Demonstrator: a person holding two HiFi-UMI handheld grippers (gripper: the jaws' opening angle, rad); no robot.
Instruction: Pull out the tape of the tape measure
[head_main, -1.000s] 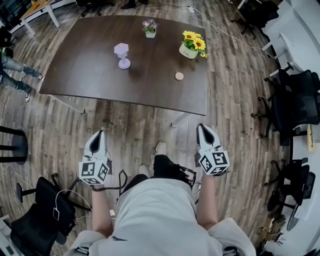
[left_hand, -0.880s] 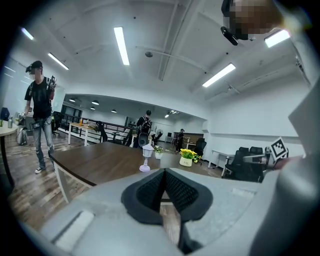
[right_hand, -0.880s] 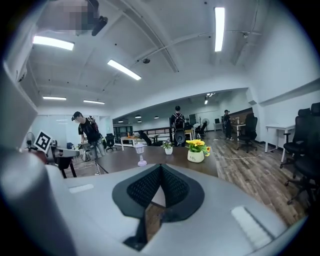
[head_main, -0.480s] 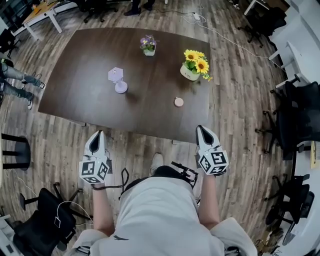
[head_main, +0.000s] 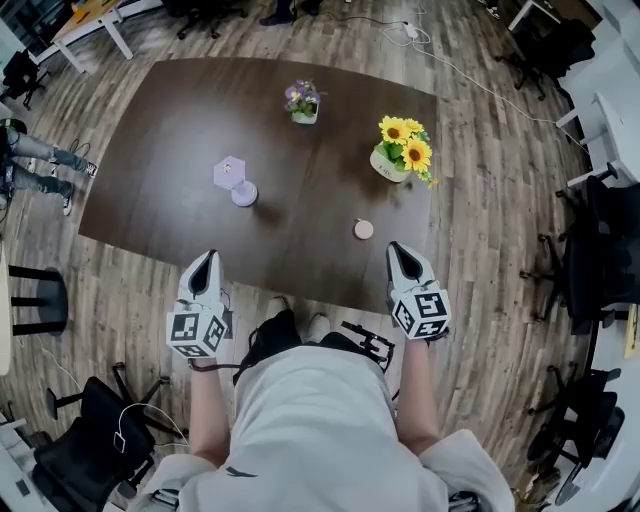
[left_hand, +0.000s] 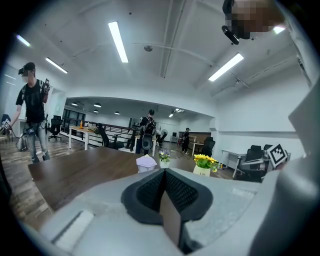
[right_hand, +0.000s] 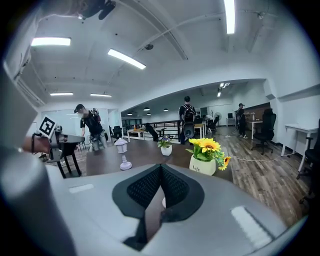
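Observation:
A small round pinkish case, apparently the tape measure, lies on the dark brown table near its front right edge. My right gripper is shut and empty, its tip over the table's front edge just right of and nearer than the case. My left gripper is shut too and holds nothing; it hovers at the front edge further left. In the left gripper view the pads of the left gripper meet, and in the right gripper view those of the right gripper do likewise.
On the table stand a lilac lantern-shaped ornament, a small pot of purple flowers and a sunflower pot. Black office chairs stand at the right, a black stool at the left. People stand across the room.
The person has stepped toward the table, so it sits closer and lower in the head view. Both gripper tips now reach its front edge. The jaws stay shut.

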